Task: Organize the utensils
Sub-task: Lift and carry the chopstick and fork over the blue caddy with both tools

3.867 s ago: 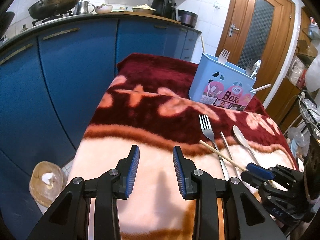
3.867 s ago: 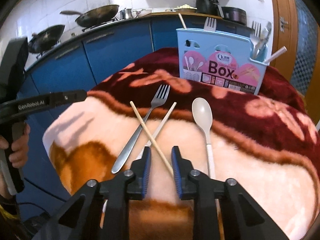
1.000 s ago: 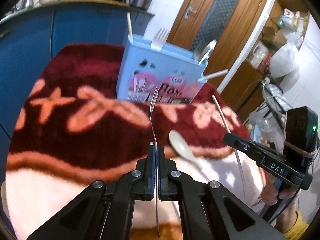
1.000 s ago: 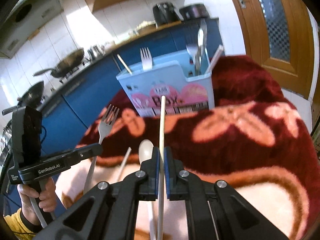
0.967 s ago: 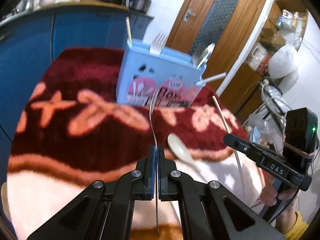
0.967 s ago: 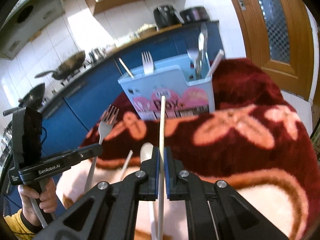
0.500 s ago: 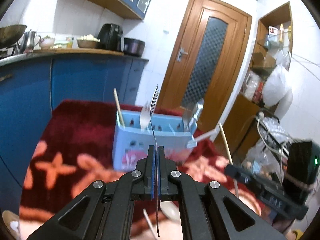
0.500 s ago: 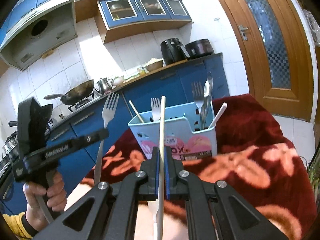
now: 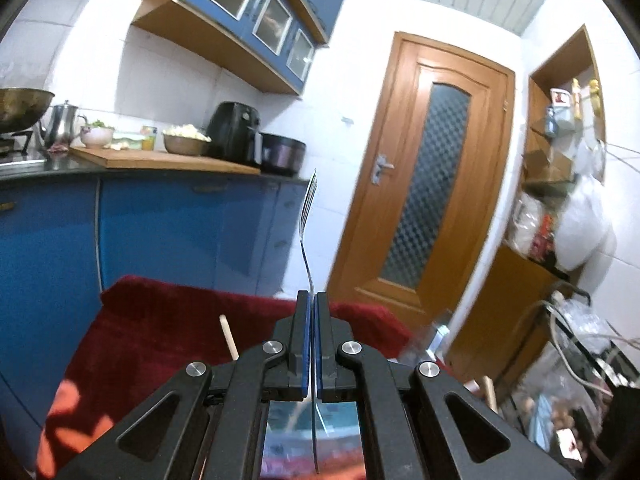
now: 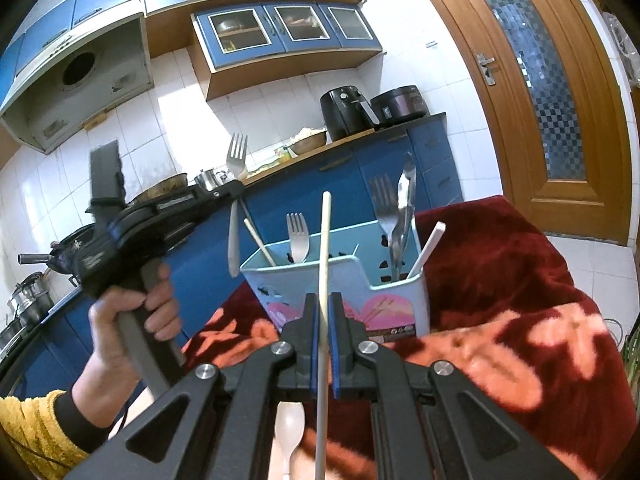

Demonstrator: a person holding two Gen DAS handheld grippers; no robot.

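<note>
The left gripper point(image 9: 312, 300) is clamped on a metal fork point(image 9: 307, 220), whose handle runs between the blue pads and whose tines stand upright, seen edge-on against the blue cabinets point(image 9: 160, 232) and the white wall. In the right wrist view that same gripper point(image 10: 236, 190) is lifted clear of the table, left of the utensil box point(image 10: 396, 300) and above the level of its rim, with the fork point(image 10: 235, 184) hanging through it, handle end down and tines up; a hand point(image 10: 132, 320) in a yellow sleeve grips its handle.

The right gripper point(image 10: 325, 312) is closed on a pale chopstick point(image 10: 325, 248), which rises between the pads and tilts slightly, its tip in front of the box's near wall. A white spoon point(image 10: 289, 424) lies on the blanket point(image 10: 520, 320) just below this gripper.

The box stands on the dark red part of the blanket, toward the far side. Its compartments already hold another chopstick point(image 10: 258, 240) and a fork point(image 10: 298, 236) in the left part, and a fork, a spoon and a white stick in the right part. The top of the box is open, with air above the rim between the standing utensils. To the right of the box the blanket is bare up to its right edge, beyond which are tiled floor and the wooden door point(image 10: 552, 120). Behind the box the blue cabinets are close.
</note>
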